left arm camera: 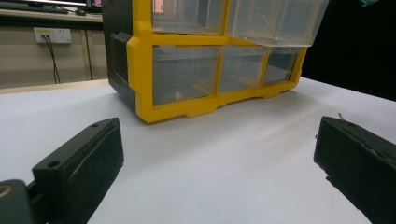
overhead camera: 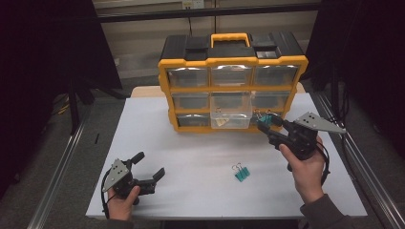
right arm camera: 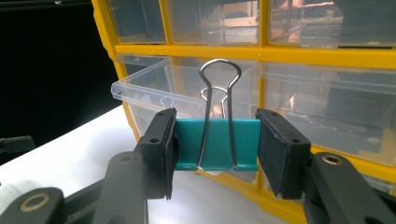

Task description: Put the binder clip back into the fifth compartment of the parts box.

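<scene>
Over the open drawer (overhead camera: 231,112), keep right gripper (overhead camera: 265,125) clamped on the clip (right arm camera: 217,143), left gripper (overhead camera: 149,166) idle with jaws spread, then release squarely inside.

black hand-held gripper (overhead camera: 264,125) with grey three-cornered plate, dark sleeve (overhead camera: 325,212)

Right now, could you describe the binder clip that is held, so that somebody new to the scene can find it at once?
Start at the yellow drawer cabinet at the back of the white table, and find its pulled-out clear drawer. Just right of that drawer, the right tool clamps a teal binder clip by its two ends, wire handles upright. The other teal clip lies loose on the table.
</scene>
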`<state>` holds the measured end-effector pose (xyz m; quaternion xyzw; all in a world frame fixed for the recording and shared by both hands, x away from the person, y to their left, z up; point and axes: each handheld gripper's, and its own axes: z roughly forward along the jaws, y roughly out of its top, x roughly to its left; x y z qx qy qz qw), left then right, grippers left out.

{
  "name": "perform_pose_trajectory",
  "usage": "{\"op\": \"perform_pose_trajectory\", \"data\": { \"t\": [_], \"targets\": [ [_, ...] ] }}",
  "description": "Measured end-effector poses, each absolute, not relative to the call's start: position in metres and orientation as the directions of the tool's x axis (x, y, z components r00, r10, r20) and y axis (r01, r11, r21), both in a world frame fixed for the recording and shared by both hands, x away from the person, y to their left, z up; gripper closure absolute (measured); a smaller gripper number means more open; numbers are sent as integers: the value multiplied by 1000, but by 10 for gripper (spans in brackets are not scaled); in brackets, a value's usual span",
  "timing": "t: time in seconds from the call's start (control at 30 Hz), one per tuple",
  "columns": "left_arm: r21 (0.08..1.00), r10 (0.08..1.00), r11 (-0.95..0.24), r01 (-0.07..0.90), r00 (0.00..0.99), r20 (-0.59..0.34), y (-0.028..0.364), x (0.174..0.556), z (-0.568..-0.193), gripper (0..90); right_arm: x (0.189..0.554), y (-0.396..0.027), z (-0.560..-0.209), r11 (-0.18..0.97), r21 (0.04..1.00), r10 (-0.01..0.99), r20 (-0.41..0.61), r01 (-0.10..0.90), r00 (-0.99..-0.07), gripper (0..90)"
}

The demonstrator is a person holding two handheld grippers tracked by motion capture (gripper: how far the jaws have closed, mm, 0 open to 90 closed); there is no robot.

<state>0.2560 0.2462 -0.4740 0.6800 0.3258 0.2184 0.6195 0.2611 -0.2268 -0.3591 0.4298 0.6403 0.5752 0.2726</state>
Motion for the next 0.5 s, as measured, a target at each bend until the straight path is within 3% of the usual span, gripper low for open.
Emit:
{"op": "perform_pose_trajectory", "data": {
  "t": [0.5],
  "targets": [
    [985, 717, -24, 171, 689, -102, 246, 257, -474, 16, 270, -219, -339, -38, 976, 864, 139, 213, -484, 502]
  ]
}}
